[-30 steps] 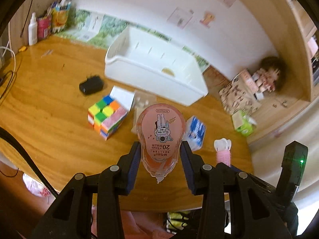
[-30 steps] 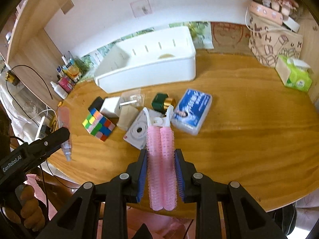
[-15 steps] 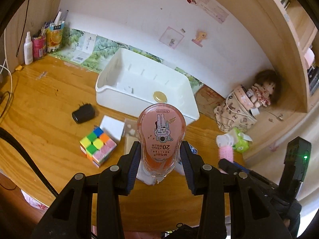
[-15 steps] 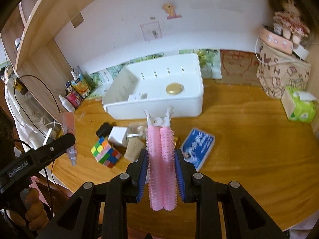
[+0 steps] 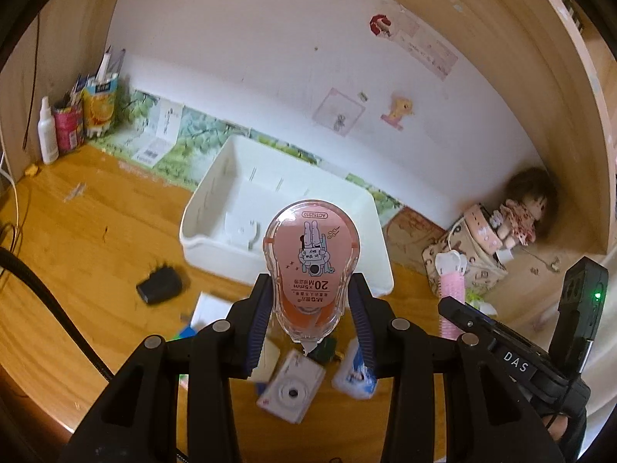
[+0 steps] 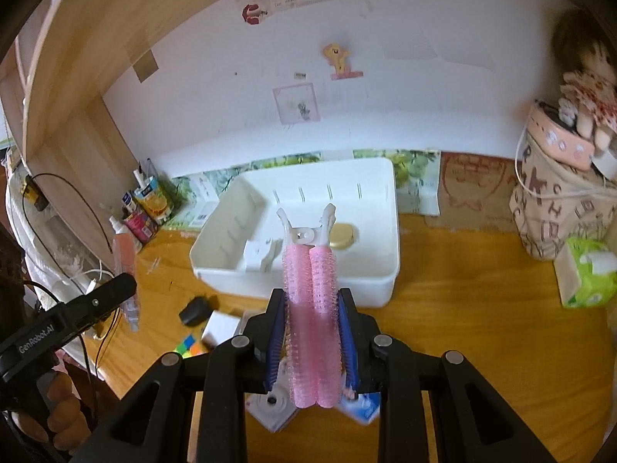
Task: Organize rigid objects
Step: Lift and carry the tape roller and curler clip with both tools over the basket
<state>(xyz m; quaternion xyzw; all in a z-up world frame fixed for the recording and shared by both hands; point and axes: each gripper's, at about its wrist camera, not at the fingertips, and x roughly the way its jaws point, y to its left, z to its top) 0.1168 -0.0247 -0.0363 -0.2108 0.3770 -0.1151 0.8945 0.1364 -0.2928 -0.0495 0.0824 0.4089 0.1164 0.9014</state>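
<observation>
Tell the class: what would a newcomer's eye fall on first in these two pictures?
First, the pink tape dispenser clamped in the left gripper and the pink hair-roller clip clamped in the right gripper, each filling the centre of its view. Beyond them, the white bin sits on the wooden desk, a gold lid inside.

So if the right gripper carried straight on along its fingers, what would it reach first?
Probably the white bin. The right gripper, shut on the pink hair-roller clip, points at the bin's near wall and open inside. Depth is unclear, so the clip's tip might clear the rim.
</observation>
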